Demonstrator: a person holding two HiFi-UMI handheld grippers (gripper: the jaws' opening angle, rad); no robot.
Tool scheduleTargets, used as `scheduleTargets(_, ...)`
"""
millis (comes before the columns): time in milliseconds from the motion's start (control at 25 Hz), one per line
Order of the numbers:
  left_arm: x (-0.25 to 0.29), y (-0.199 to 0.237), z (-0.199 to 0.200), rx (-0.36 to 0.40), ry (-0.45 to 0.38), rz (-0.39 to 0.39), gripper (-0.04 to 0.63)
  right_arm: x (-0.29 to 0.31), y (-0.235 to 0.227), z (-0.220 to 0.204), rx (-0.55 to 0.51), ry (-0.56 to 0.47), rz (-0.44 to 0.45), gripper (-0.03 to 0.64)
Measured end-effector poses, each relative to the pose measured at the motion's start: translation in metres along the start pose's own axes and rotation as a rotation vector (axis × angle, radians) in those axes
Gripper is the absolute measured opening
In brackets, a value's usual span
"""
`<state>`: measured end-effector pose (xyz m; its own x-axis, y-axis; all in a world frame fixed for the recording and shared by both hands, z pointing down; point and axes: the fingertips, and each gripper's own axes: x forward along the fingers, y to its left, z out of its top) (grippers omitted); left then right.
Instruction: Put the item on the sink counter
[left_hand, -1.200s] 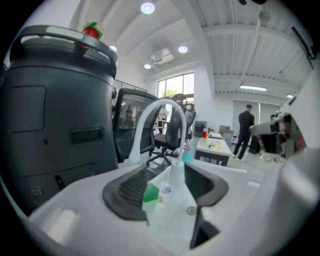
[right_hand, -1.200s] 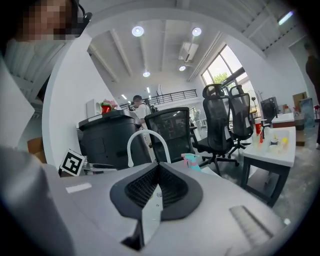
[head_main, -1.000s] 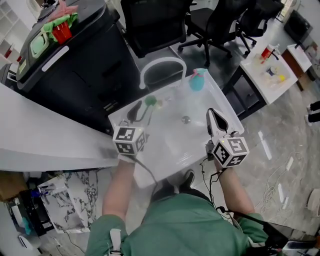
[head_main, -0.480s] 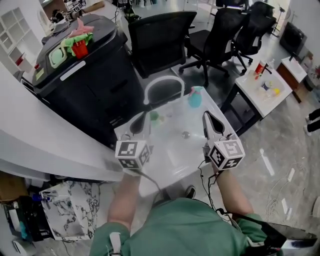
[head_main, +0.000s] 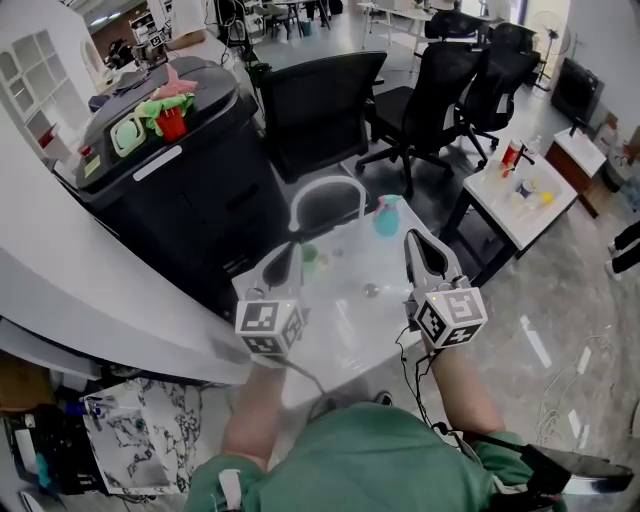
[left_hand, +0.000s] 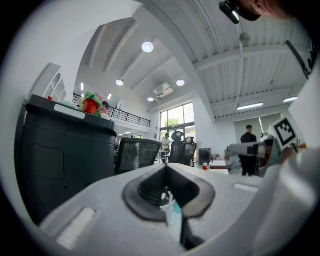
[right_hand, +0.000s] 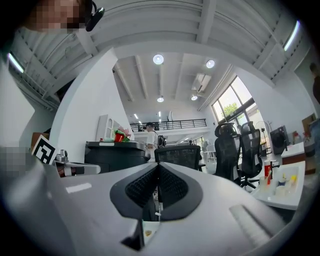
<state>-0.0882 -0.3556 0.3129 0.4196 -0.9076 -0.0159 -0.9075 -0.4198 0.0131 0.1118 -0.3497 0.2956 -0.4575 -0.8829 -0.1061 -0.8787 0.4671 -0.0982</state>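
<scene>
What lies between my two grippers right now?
In the head view, the white sink basin with its drain lies between the left gripper and right gripper; a small green item sits beside the left one.

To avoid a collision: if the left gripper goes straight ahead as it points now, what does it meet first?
Probably the white arched faucet: the left gripper points toward its left end. Height is unclear; if the gripper passes above it, the black chair comes next.

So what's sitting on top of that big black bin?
A red cup, a green cloth, something pink and a pale green item sit on its lid. The lid hides the inside.
</scene>
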Motion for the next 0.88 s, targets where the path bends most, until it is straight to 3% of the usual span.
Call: scheduleTargets(880, 0.0, 0.016, -0.004, -0.008, 0.003, 0.03, -0.002, 0.006, 0.005, -0.002, -0.014, 0.014, 0.016, -0.008)
